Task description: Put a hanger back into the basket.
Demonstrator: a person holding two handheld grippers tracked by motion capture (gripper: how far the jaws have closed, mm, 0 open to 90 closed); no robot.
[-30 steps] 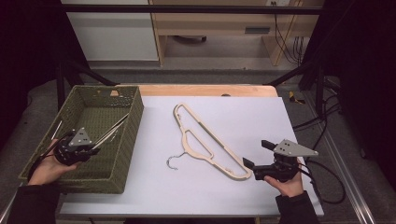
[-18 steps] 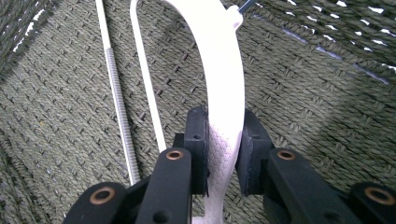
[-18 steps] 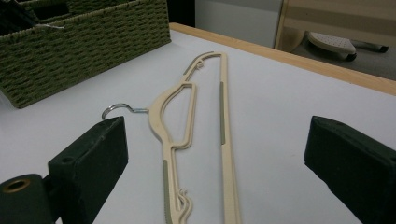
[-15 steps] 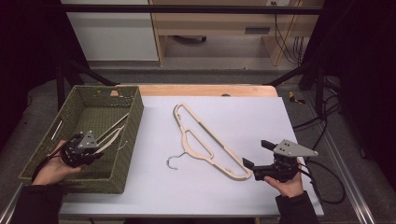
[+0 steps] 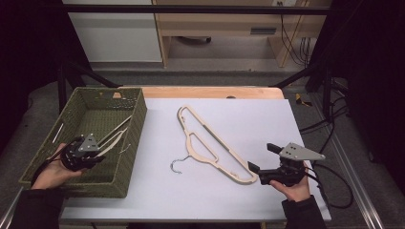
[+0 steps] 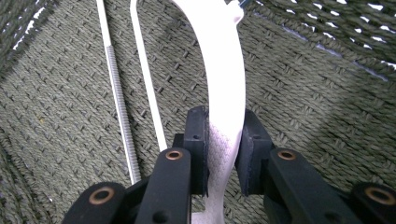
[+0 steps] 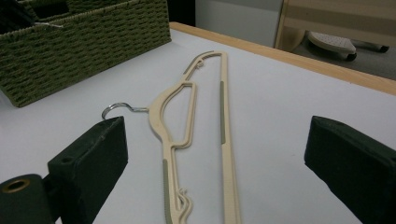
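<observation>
Between the left gripper's (image 6: 223,154) pads lay a white hanger (image 6: 224,79), pinched inside the basket (image 5: 138,124), its place unchanged, transfer evidently pending, while the right gripper (image 7: 219,158) stood spread near the cream hanger (image 7: 224,121).

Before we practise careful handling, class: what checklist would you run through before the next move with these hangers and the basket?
1. Left gripper clamped on the white hanger: ok.
2. White hanger free of the other pieces in the basket: cannot tell.
3. Right gripper open: ok.
4. Beige hanger flat on the table, lined up between the right gripper's fingers: ok.
5. Beige hanger's hook apart from the basket: ok.
</observation>
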